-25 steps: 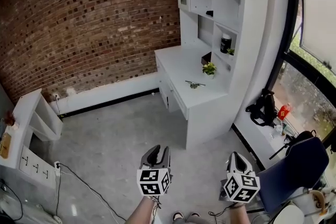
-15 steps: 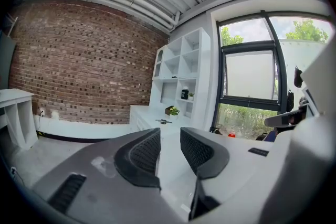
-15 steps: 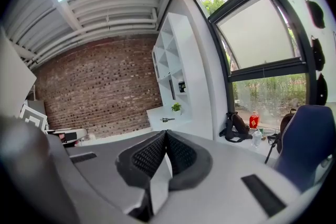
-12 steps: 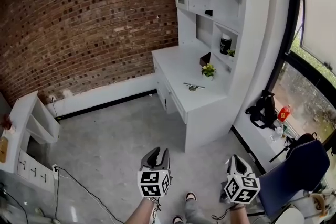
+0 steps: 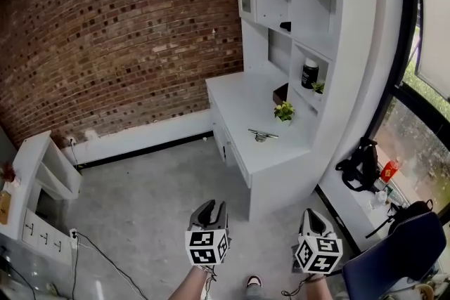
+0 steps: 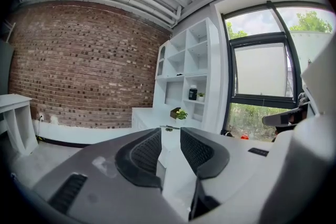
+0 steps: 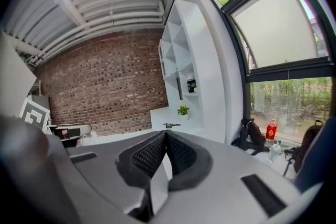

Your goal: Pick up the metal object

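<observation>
The metal object (image 5: pixel 262 135) is a small silvery piece lying flat on the white desk (image 5: pixel 239 98), near its front right part. It shows far off past the jaws in the left gripper view (image 6: pixel 169 127) and the right gripper view (image 7: pixel 171 125). Both grippers hang low over the grey floor, well short of the desk. My left gripper (image 5: pixel 211 209) is open by a narrow gap, with nothing between its pads. My right gripper (image 5: pixel 314 219) is shut, its pads pressed together and empty.
A potted plant (image 5: pixel 284 111) and a dark jar (image 5: pixel 309 72) stand by the white shelving behind the desk. A low white shelf (image 5: pixel 49 172) and a floor cable (image 5: pixel 105 256) are at the left. A black bag (image 5: pixel 362 165), red bottle (image 5: pixel 389 170) and blue chair (image 5: pixel 394 256) are at the right.
The head view has shifted a little, so the desk and shelving sit slightly lower and to the right. Both grippers keep their places and jaw states.
</observation>
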Available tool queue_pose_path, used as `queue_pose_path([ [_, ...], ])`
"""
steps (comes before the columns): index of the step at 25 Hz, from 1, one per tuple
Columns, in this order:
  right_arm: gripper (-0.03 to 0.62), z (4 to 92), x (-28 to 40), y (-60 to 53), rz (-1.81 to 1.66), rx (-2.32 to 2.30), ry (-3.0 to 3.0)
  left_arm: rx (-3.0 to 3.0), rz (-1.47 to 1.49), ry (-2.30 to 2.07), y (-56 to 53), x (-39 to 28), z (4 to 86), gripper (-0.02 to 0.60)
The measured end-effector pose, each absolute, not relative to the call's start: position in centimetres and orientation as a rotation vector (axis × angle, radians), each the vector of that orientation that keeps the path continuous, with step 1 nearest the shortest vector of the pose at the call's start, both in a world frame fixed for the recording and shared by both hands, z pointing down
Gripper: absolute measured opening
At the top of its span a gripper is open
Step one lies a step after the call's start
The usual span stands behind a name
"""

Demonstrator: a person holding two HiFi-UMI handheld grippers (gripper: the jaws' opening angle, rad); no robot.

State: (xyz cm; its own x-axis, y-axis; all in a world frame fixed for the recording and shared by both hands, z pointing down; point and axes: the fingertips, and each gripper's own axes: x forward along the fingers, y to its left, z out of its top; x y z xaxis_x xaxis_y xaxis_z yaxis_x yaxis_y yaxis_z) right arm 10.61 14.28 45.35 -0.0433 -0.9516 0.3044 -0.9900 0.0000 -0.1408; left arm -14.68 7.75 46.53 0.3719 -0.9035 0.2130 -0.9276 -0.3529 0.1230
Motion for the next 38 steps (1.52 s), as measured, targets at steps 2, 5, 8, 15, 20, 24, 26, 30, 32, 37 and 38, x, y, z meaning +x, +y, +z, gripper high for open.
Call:
queue_pose_path([
  [2, 0.002, 45.4, 11.5, 12.3, 0.481, 2.076, -2.134, 2.403, 0.151, -1.647, 5.9, -14.0, 46.4, 0.109],
  [5, 0.002, 45.6, 12.9, 9.3, 0.494, 2.064, -2.138, 2.39, 0.15, -1.661, 3.1, -12.9, 46.6, 0.109],
  [8, 0.002, 45.9, 14.1, 6.4, 0.509, 2.051, -2.144, 2.381, 0.152, -1.669, 0.4, -11.8, 46.7, 0.109],
  [15, 0.002, 46.3, 15.3, 1.3, 0.524, 2.015, -2.176, 2.353, 0.166, -1.688, -4.1, -10.7, 47.1, 0.109],
  [20, 0.002, 47.3, 16.0, -0.6, 0.554, 2.005, -2.173, 2.338, 0.181, -1.682, -6.3, -10.0, 47.9, 0.109],
  [24, 0.002, 47.9, 16.8, -1.9, 0.579, 2.004, -2.156, 2.35, 0.201, -1.661, -7.7, -9.0, 48.3, 0.109],
  [26, 0.002, 48.1, 17.1, -2.8, 0.589, 2.007, -2.153, 2.353, 0.212, -1.652, -8.6, -8.8, 48.5, 0.109],
  [30, 0.002, 48.7, 17.2, -5.0, 0.605, 2.027, -2.143, 2.367, 0.223, -1.635, -11.5, -8.8, 48.8, 0.109],
  [32, 0.002, 48.9, 17.0, -6.5, 0.607, 2.035, -2.135, 2.379, 0.216, -1.624, -13.4, -8.8, 48.9, 0.109],
  [37, 0.002, 49.1, 16.9, -11.1, 0.603, 2.028, -2.114, 2.406, 0.204, -1.569, -19.3, -7.6, 49.3, 0.109],
  [38, 0.002, 48.9, 17.0, -12.1, 0.601, 2.031, -2.107, 2.414, 0.206, -1.551, -20.6, -7.2, 49.3, 0.109],
])
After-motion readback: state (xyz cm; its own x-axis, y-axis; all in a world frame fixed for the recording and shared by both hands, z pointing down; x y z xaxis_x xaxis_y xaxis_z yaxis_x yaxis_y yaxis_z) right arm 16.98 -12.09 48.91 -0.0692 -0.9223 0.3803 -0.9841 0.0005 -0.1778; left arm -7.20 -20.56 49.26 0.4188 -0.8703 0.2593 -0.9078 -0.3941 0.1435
